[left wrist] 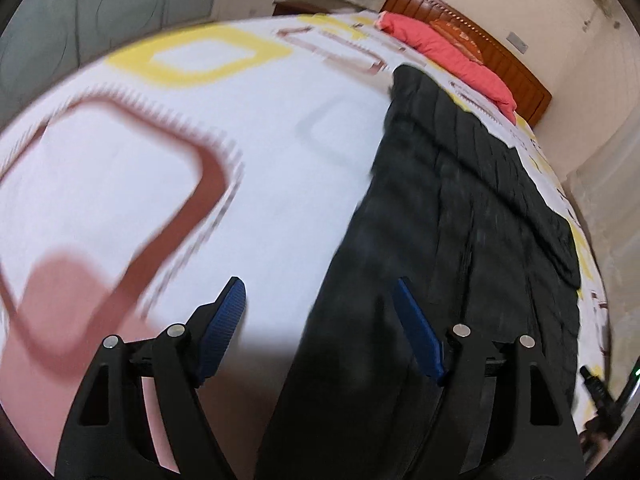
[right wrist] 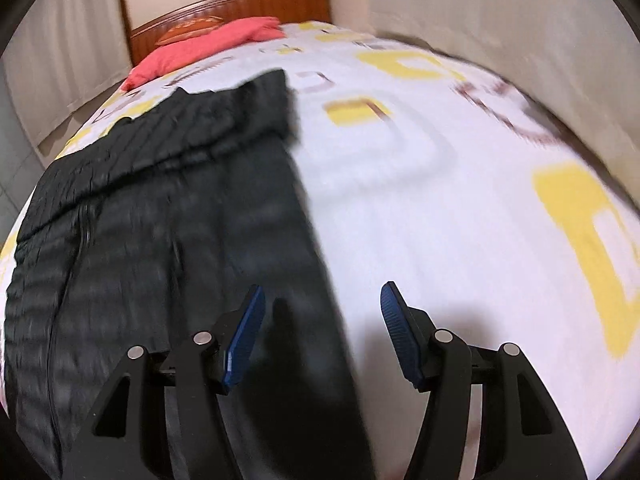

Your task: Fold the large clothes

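While empty, both tongs [left wrist: 316, 300] [right wrist: 322, 304] agape

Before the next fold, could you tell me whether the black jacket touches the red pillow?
Apart: the right wrist view shows patterned sheet between the black jacket and red pillow.

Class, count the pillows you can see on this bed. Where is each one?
1: a red pillow lies at the head of the bed, against the wooden headboard. Others could be hidden out of view.
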